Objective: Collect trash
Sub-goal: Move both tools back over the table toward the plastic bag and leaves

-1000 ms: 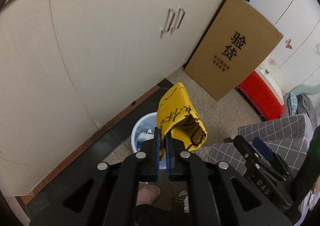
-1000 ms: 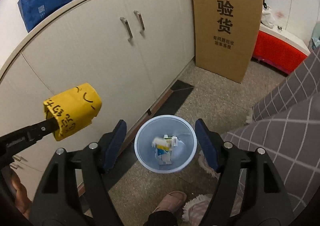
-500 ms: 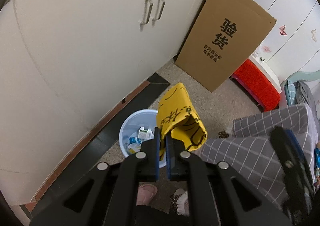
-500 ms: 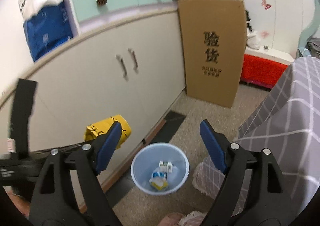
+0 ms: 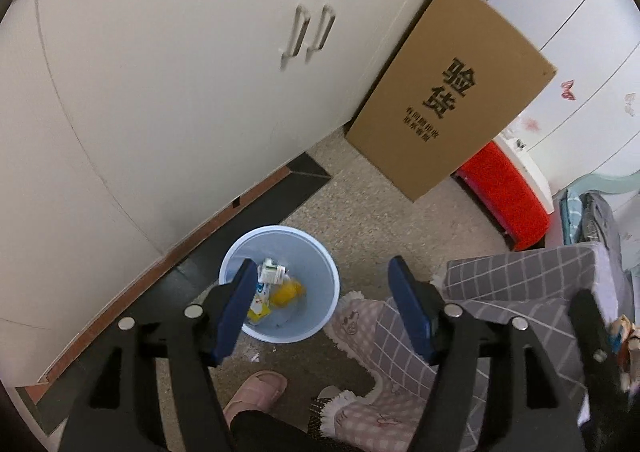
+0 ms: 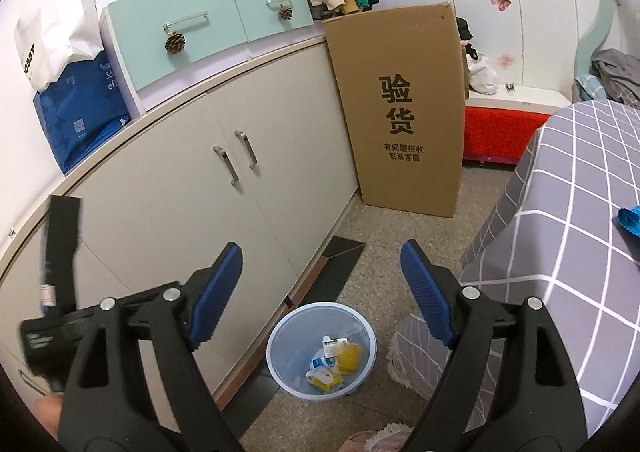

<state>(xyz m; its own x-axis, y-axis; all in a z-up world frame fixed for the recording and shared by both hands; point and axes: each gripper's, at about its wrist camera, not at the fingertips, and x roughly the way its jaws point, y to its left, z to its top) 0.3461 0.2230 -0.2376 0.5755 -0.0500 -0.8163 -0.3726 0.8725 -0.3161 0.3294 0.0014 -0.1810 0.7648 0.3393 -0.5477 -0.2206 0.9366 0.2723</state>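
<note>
A light blue trash bin [image 5: 316,252] stands on the floor by the cabinet; it also shows in the right wrist view [image 6: 280,336]. The yellow wrapper [image 5: 285,293] lies inside it among small cartons, also seen in the right wrist view [image 6: 347,357]. My left gripper [image 5: 322,292] is open and empty above the bin. My right gripper [image 6: 318,288] is open and empty, higher up and farther back. A blue scrap [image 6: 629,221] lies on the grey checked cloth [image 6: 560,212] at the right.
Beige cabinet doors [image 6: 240,212] run along the left. A tall cardboard box [image 6: 404,112] leans against them. A red bench [image 6: 496,132] is behind it. A slippered foot [image 5: 256,392] and a pink rug [image 5: 360,316] are beside the bin.
My left gripper has opened and let go of the yellow wrapper, which now lies in the bin. My right gripper has risen and pulled back.
</note>
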